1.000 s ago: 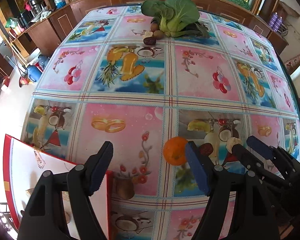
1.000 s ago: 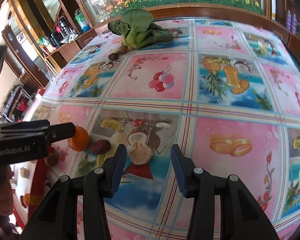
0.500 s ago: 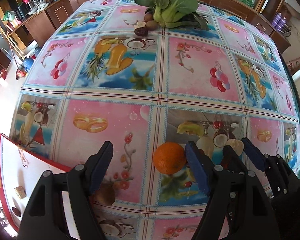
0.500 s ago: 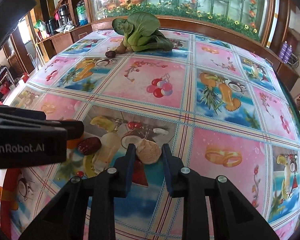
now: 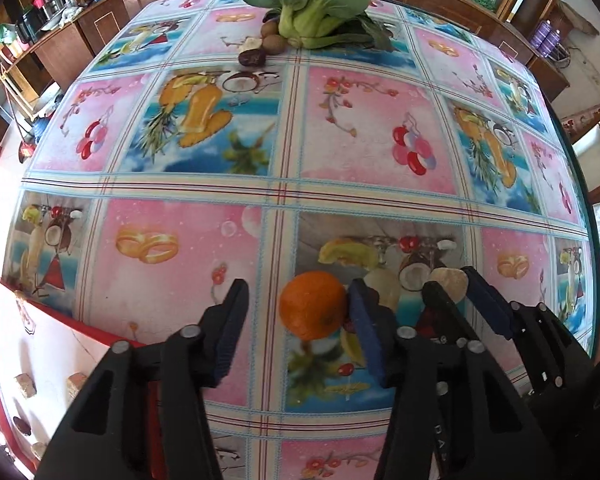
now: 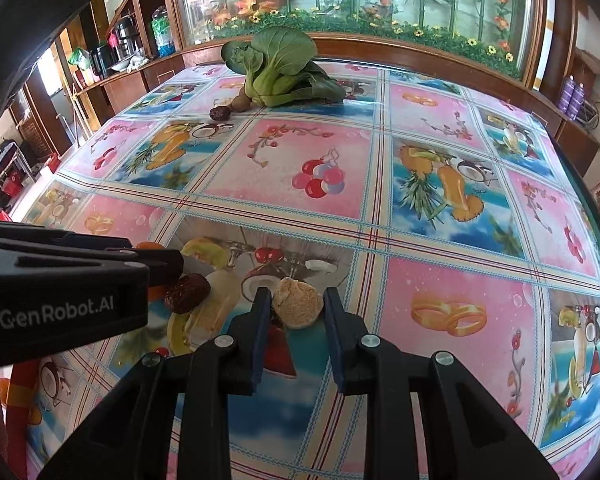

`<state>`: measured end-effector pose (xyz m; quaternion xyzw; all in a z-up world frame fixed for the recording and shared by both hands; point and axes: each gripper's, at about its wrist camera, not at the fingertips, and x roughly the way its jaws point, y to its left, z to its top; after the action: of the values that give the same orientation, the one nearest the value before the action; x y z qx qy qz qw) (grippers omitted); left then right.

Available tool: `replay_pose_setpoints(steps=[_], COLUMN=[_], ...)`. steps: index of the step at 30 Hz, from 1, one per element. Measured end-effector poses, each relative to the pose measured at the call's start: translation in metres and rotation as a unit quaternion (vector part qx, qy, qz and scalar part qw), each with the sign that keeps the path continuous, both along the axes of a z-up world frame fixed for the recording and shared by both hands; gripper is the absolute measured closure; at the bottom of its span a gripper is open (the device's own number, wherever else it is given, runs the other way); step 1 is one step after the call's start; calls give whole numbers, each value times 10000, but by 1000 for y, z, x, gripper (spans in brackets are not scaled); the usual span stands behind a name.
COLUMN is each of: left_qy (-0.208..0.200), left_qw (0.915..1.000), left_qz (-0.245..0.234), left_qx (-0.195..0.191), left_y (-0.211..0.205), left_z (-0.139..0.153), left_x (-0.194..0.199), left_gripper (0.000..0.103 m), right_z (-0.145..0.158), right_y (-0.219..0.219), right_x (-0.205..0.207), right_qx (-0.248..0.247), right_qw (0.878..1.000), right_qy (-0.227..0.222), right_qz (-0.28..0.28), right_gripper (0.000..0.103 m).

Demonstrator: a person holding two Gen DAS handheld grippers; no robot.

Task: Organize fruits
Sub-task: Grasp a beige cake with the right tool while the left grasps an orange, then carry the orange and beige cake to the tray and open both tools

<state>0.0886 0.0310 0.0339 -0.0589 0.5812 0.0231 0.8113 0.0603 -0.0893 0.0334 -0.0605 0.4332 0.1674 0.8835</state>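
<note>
An orange (image 5: 314,306) lies on the fruit-print tablecloth (image 5: 179,264) between the fingers of my left gripper (image 5: 297,300). Its jaws are closing: the right finger touches the orange, the left finger stands a little apart. Just to the right, my right gripper (image 5: 452,284) is shut on a pale, rough round fruit (image 6: 297,306), and in the right wrist view both pads of this gripper (image 6: 296,300) press its sides. A dark red date (image 6: 185,292) lies on the cloth between the two grippers. The left gripper's body (image 6: 59,284) hides most of the orange in that view.
A bok choy (image 5: 308,12) with kiwis and another date (image 5: 251,57) lies at the far edge. A red-rimmed white tray (image 5: 51,344) with small pieces sits at the near left. The table's rim (image 5: 588,240) runs close on the right.
My left gripper came forward over the orange and its jaws narrowed around it. My right gripper's jaws closed onto the pale fruit.
</note>
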Motion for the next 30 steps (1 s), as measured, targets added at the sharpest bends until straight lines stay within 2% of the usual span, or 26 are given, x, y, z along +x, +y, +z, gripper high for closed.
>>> replay_pose_setpoints(steps=[4, 12, 22, 26, 30], left_qy=[-16, -59, 41, -35, -212], left_qw=[10000, 10000, 9999, 9997, 9993], left_qz=[-51, 3, 102, 104, 38], left_qx=[-48, -64, -118, -218, -310], left_y=[-4, -6, 1, 3, 12], left_z=[0, -2, -11, -8, 6], left_x=[1, 0, 0, -5, -13], left_gripper=[62, 63, 66, 66, 66], right_z=[1, 9, 12, 14, 18], right_y=[-3, -17, -20, -23, -25], right_x=[0, 4, 2, 0, -4], right_qx=[44, 411, 553, 677, 822], right_qw=[10000, 9988, 9981, 9974, 9963], right_qy=[37, 80, 68, 27, 16], right_qz=[-57, -256, -271, -258, -263], right_gripper=[78, 78, 78, 78, 78])
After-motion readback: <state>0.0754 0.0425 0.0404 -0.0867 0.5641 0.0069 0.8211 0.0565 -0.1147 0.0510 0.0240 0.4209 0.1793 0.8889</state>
